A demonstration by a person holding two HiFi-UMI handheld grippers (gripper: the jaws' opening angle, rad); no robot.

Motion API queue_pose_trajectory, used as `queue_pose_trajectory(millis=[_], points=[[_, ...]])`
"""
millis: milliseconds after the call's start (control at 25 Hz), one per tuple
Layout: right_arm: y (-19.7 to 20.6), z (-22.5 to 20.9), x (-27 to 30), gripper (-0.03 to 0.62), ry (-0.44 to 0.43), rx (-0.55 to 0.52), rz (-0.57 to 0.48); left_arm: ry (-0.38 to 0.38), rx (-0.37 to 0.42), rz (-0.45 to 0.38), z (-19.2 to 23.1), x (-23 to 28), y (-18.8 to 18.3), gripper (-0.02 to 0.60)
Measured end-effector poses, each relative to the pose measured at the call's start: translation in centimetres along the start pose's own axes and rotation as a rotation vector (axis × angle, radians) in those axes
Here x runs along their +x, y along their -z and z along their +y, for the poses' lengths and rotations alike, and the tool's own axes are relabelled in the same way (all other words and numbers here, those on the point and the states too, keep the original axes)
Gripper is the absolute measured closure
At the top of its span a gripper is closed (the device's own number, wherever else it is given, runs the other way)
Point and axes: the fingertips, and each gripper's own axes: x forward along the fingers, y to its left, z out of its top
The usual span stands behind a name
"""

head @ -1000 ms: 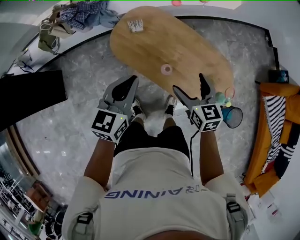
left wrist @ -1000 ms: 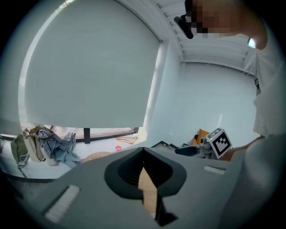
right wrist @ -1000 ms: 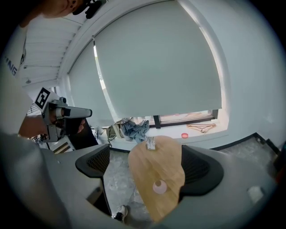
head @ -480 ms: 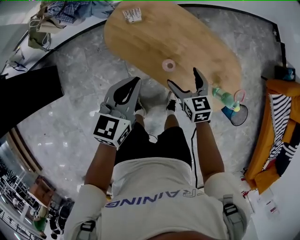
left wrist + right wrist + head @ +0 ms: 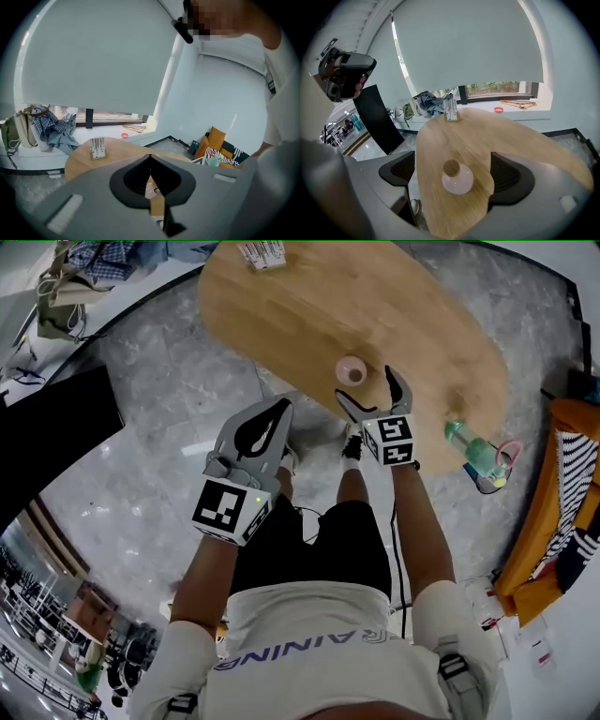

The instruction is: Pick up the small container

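**Right hand-held gripper spread wide around the pink container; left one closed**

A small round pink container with a brown stopper [image 5: 352, 370] stands upright on the oval wooden worktop [image 5: 309, 306], near that worktop's lower edge, just above the centre of the head view. The right hand-held gripper [image 5: 367, 388] reaches over the same edge with its jaws wide apart. In the right gripper view the container sits in the middle of the gap between the two dark jaw pads, in the lower centre of the frame. Bare wood shows on both sides of it, so neither pad touches it. It rests on the worktop, not lifted.

The left hand-held gripper [image 5: 279, 407] hangs over the grey marble floor [image 5: 159, 399], left of centre in the head view and clear of the worktop. Its jaws are pressed together; the left gripper view shows only a thin slit between them, with nothing held.

A white striped card stand [image 5: 262, 251] is at the worktop's far end, at the top of the frame. A green plastic bottle [image 5: 469, 442] lies at the worktop's right edge. An orange sofa [image 5: 562, 474] fills the right border.
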Motion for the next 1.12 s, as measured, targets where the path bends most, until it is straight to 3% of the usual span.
queue_pose_trajectory(millis=[280, 520, 840, 1000, 1120], points=[[2.9, 0.1, 5.9, 0.082, 0.003, -0.065, -0.013, 0.003, -0.025, 0.043, 2.2, 1.9, 4.0, 0.580], [4.8, -1.1, 8.5, 0.102, 0.047, -0.040, -0.033, 0.005, -0.038, 0.109, 3.2, 2.8, 8.6, 0.580], [5.3, -1.1, 10.4, 0.117, 0.049, -0.033, -0.013, 0.028, -0.060, 0.163, 3.2, 2.9, 9.0, 0.580], [5.3, -1.2, 11.3, 0.129, 0.065, -0.059, -0.009, 0.014, -0.065, 0.119, 4.4, 2.9, 8.8, 0.580], [5.3, -1.3, 11.5, 0.154, 0.095, -0.102, -0.010, 0.025, -0.070, 0.138, 4.3, 2.8, 9.1, 0.580]])
